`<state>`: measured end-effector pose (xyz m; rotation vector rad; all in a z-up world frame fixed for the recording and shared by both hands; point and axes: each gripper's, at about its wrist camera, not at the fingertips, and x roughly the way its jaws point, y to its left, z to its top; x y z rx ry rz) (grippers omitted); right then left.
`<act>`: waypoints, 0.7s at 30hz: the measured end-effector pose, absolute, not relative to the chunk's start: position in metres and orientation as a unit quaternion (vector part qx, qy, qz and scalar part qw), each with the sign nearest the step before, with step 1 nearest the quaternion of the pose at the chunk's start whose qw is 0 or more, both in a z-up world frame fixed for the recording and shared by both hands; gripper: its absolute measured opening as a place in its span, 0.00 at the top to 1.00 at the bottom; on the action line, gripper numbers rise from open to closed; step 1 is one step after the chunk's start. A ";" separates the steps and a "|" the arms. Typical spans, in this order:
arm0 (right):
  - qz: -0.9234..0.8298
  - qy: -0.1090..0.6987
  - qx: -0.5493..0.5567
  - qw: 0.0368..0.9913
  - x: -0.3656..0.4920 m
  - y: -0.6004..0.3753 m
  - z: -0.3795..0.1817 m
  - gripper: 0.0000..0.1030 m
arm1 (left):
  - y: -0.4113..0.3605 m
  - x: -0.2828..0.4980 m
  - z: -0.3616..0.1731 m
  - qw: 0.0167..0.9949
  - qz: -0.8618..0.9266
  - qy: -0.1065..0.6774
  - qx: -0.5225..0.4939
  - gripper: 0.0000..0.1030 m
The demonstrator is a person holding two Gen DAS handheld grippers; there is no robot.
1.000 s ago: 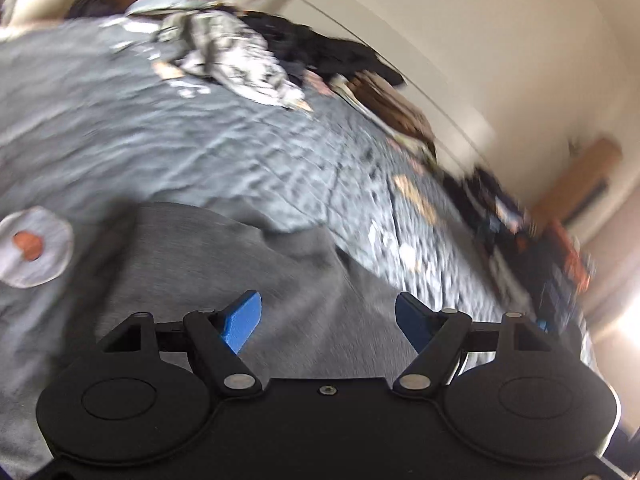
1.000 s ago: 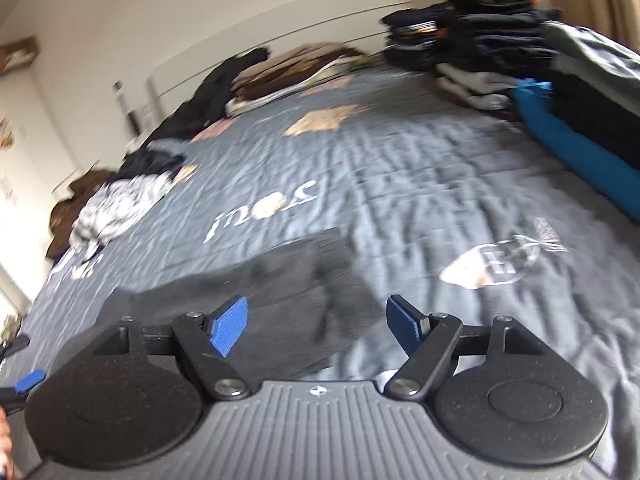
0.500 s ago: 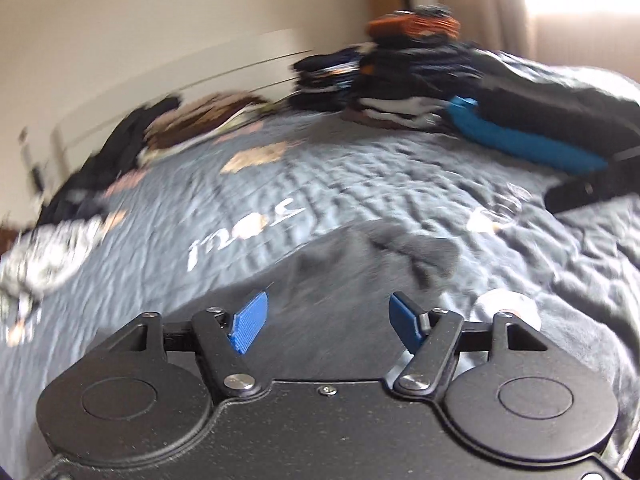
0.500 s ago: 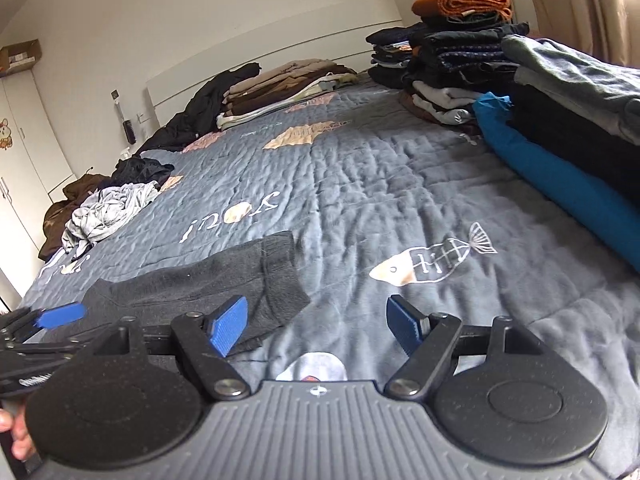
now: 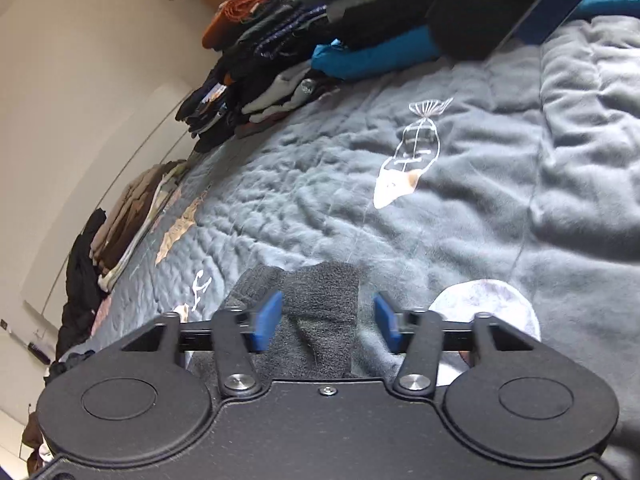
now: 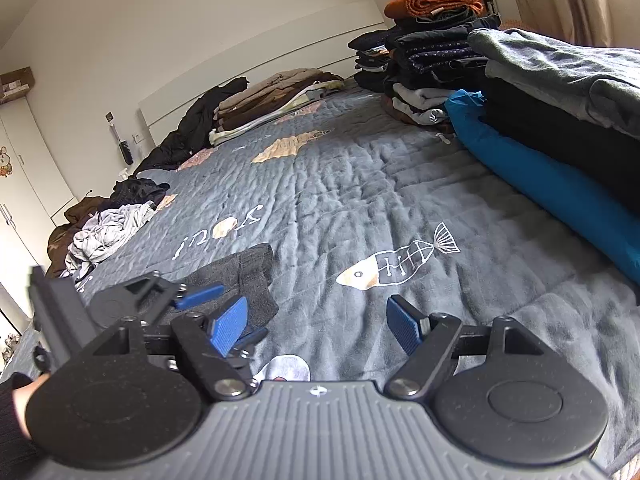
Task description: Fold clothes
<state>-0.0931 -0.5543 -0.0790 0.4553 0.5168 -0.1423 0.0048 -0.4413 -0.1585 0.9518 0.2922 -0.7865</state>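
Left gripper (image 5: 327, 322) sits at the lower centre of its own view with its blue jaws drawn in narrow; they have just been closing, and the cuffed end of a dark grey garment (image 5: 320, 320) lies between them, though a sliver of gap shows on each side, so the pads do not yet seem to press the cloth. In the right wrist view the same garment (image 6: 244, 268) stretches across the lower left of the frame, flat on the blue-grey quilt (image 6: 360, 184), with the left tool lying over its near end. Right gripper (image 6: 316, 326) hangs wide and empty at the bottom centre, over bare quilt beside the garment's free end.

By my reading the step in hand is catching one end of the garment before a fold. The next move calls for the left jaws to finish pinching the cuff, and for the right tool to shift toward the left of its frame and take a second hold. Folded stacks (image 6: 432, 40) wait at the upper right.
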 end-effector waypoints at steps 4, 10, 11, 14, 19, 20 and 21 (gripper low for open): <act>-0.066 0.251 0.229 0.938 -0.096 -0.559 -0.080 0.26 | -0.433 0.021 -0.145 0.821 -0.381 0.175 0.388 0.82; -0.057 0.252 0.232 0.938 -0.101 -0.561 -0.082 0.26 | -0.390 0.054 -0.096 0.857 -0.387 0.222 0.258 0.88; -0.057 0.254 0.230 0.938 -0.101 -0.561 -0.082 0.26 | -0.383 0.058 -0.090 0.857 -0.390 0.228 0.248 0.88; -0.052 0.260 0.225 0.938 -0.099 -0.559 -0.083 0.26 | -0.366 0.068 -0.077 0.859 -0.393 0.237 0.226 0.88; -0.049 0.275 0.192 0.941 -0.081 -0.556 -0.079 0.26 | -0.348 0.077 -0.065 0.865 -0.394 0.236 0.201 0.88; -0.047 0.277 0.182 0.942 -0.075 -0.555 -0.078 0.26 | -0.346 0.078 -0.063 0.866 -0.396 0.236 0.195 0.88; -0.040 0.281 0.169 0.944 -0.067 -0.553 -0.077 0.26 | -0.344 0.079 -0.061 0.866 -0.400 0.235 0.188 0.89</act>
